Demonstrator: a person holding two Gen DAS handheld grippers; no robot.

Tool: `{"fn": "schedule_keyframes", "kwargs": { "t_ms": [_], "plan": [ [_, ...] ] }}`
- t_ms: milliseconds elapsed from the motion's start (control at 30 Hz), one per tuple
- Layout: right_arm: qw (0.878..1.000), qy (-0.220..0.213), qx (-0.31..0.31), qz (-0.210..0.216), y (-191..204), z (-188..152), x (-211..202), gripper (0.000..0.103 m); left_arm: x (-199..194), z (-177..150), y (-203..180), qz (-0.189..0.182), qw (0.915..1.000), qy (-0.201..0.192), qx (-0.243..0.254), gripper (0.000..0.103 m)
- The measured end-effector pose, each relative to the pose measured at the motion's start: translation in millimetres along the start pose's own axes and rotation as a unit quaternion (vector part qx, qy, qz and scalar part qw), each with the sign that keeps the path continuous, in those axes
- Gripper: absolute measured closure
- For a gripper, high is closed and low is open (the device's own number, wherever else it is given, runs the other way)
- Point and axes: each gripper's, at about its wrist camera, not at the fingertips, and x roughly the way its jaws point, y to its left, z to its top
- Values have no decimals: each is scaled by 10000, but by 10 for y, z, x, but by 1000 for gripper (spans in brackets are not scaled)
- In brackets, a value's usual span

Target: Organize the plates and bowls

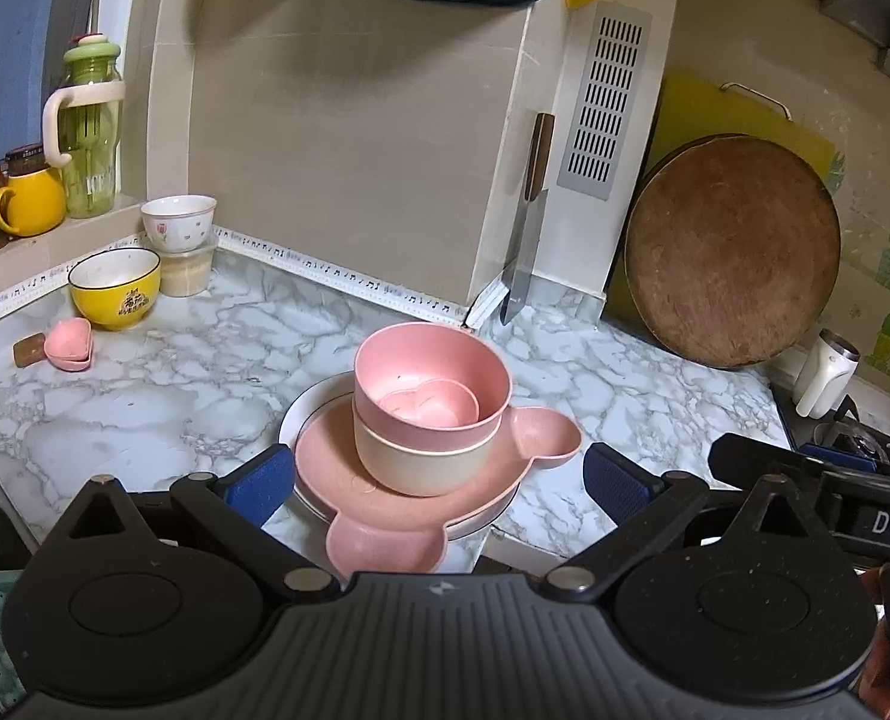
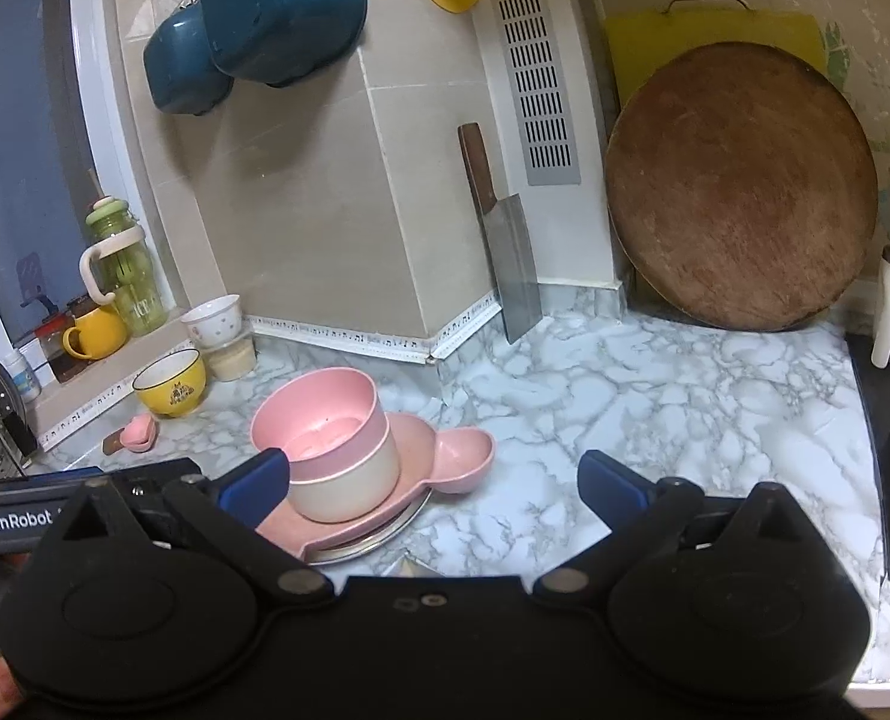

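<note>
Marble counter (image 1: 145, 396) at frame centre carries your stacked bowls (image 1: 430, 414); left gripper (image 1: 439, 480) and right gripper (image 2: 433, 483) both gape empty.

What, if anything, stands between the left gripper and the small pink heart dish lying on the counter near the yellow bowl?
Nothing visible does. From the left gripper, bare marble counter leads to the small pink heart dish; the stacked pink bowl sits straight ahead, off that line.
</note>
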Motion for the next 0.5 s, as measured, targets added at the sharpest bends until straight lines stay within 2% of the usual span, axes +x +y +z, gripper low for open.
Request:
{"fn": "schedule_keyframes", "kwargs": {
  "t_ms": [500],
  "plan": [
    [9998, 58, -159, 90, 46, 17, 54, 0, 27, -1, -11, 18, 10000, 61, -27, 0]
  ]
}}
